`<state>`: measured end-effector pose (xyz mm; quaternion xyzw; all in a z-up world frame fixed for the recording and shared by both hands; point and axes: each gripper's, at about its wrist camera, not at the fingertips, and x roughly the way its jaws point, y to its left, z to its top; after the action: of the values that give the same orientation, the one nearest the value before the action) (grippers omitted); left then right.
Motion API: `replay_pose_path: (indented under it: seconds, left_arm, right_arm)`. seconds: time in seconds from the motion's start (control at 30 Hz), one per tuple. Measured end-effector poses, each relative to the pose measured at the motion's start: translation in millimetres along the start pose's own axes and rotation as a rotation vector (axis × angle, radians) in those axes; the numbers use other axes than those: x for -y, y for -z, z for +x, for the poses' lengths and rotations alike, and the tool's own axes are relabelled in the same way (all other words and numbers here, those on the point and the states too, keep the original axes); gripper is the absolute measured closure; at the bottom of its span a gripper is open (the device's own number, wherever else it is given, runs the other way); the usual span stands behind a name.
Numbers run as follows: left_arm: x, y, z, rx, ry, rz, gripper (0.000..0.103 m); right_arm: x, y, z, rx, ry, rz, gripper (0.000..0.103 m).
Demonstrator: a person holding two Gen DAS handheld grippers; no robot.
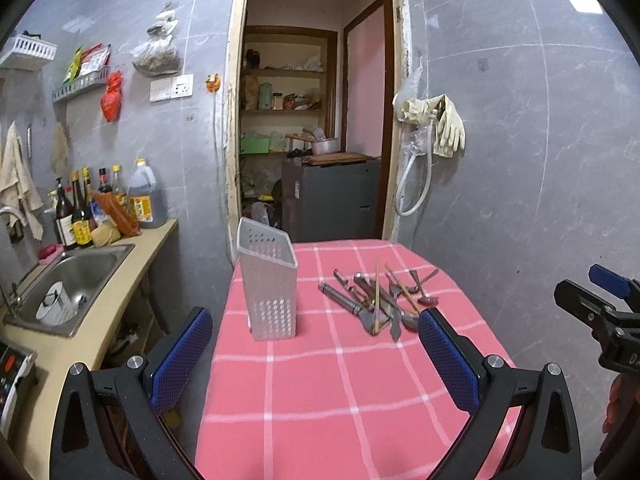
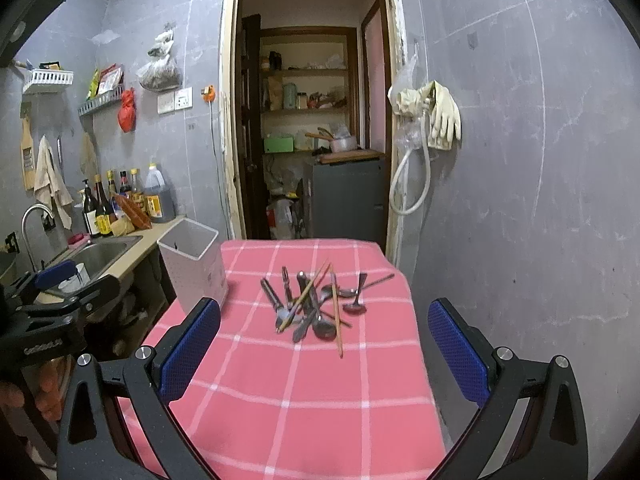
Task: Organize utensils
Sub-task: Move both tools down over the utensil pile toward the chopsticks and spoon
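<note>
A pile of metal spoons, other utensils and wooden chopsticks (image 1: 380, 300) lies on the pink checked tablecloth (image 1: 320, 400); it also shows in the right wrist view (image 2: 312, 304). A white perforated utensil holder (image 1: 270, 284) stands upright left of the pile, also seen in the right wrist view (image 2: 196, 264). My left gripper (image 1: 316, 332) is open and empty, above the near part of the table, short of the holder. My right gripper (image 2: 324, 324) is open and empty, facing the pile from the near side. The right gripper also shows at the right edge of the left view (image 1: 600, 300).
A counter with a steel sink (image 1: 76, 280) and several sauce bottles (image 1: 104, 204) runs along the left. A doorway (image 1: 316, 120) to a pantry lies behind the table. Rubber gloves (image 1: 444, 124) and a hose hang on the right wall.
</note>
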<state>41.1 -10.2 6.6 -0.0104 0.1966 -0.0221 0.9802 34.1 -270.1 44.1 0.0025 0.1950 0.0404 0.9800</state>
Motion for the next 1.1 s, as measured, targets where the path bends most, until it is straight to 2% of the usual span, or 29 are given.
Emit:
replay_pose_path:
  seconds: [0.2,0.4,0.8,1.1]
  left_arm:
    - [16,-20,23,0.027,0.027,0.010,0.000]
    - [37,-35,59,0.021,0.050,0.032,0.000]
    - [93,-56,178,-0.025,0.095,0.037,0.000]
    - [122,-43,260,-0.062,0.081,0.046,0.000]
  right_arm:
    - [15,-20,18,0.015,-0.008,-0.005,0.001]
    - [42,-34,59,0.009,-0.048,0.017,0.001]
    - [101,-61,197,-0.017,-0.163,0.019,0.001]
    - [122,-46,290,-0.049,-0.239,0.051,0.008]
